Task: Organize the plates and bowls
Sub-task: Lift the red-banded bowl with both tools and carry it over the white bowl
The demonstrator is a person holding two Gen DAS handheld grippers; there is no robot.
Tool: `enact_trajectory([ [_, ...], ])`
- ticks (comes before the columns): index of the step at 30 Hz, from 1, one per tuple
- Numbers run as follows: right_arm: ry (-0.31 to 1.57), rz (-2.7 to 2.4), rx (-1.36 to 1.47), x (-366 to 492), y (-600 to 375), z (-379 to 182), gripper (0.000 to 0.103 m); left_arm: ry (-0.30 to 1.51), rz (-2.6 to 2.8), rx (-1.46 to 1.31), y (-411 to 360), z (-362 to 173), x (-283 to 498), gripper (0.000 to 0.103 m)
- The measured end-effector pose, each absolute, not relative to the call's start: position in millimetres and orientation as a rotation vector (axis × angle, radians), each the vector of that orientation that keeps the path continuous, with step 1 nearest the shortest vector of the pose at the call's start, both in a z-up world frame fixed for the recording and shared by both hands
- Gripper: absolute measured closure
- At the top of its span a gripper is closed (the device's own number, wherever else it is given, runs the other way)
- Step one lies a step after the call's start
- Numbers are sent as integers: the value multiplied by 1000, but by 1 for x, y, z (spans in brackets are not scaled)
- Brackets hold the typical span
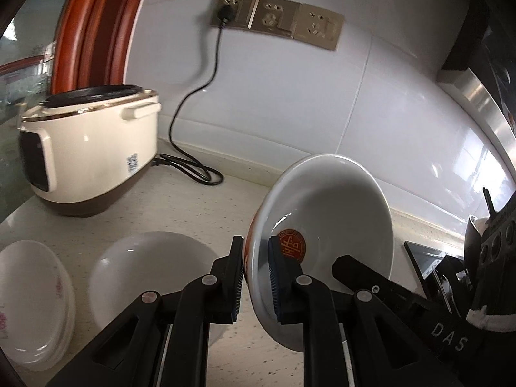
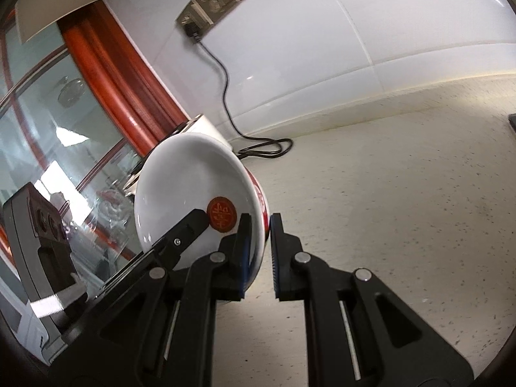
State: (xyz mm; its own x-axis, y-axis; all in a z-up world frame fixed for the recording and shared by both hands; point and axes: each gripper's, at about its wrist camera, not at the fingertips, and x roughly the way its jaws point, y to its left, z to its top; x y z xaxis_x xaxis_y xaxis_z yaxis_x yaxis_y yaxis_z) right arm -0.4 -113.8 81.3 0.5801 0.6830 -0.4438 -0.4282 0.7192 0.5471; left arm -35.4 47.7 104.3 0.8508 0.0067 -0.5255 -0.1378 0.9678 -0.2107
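Each gripper, left gripper (image 1: 255,275) and right gripper (image 2: 260,253), clamps the rim of its own red-stamped bowl (image 1: 325,200) tilted above the table (image 2: 403,193), with bare table beyond toward the tiled wall (image 2: 322,48).

Glossy glazed ceramic bowl (image 1: 338,200) w/ red seal inside, matt black plastic left gripper (image 1: 256,277) w/ ribbed pads. Far wall tiles (image 1: 290,90) shiny, smooth; counter (image 2: 403,193) speckled stone, matt. Left: glossy cream plastic rice cooker (image 1: 93,148), brushed-metal sockets (image 1: 277,19).
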Motion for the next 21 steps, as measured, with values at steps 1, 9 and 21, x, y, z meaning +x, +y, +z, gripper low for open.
enact_trajectory([
  [1, 683, 678, 402, -2, -111, 82, 88, 545, 81, -248, 51, 106, -39, 87],
  [9, 669, 723, 339, -9, -81, 83, 88, 528, 123, -273, 72, 108, -62, 87],
  [21, 653, 776, 296, -20, -51, 83, 88, 499, 196, -306, 106, 111, -78, 87],
])
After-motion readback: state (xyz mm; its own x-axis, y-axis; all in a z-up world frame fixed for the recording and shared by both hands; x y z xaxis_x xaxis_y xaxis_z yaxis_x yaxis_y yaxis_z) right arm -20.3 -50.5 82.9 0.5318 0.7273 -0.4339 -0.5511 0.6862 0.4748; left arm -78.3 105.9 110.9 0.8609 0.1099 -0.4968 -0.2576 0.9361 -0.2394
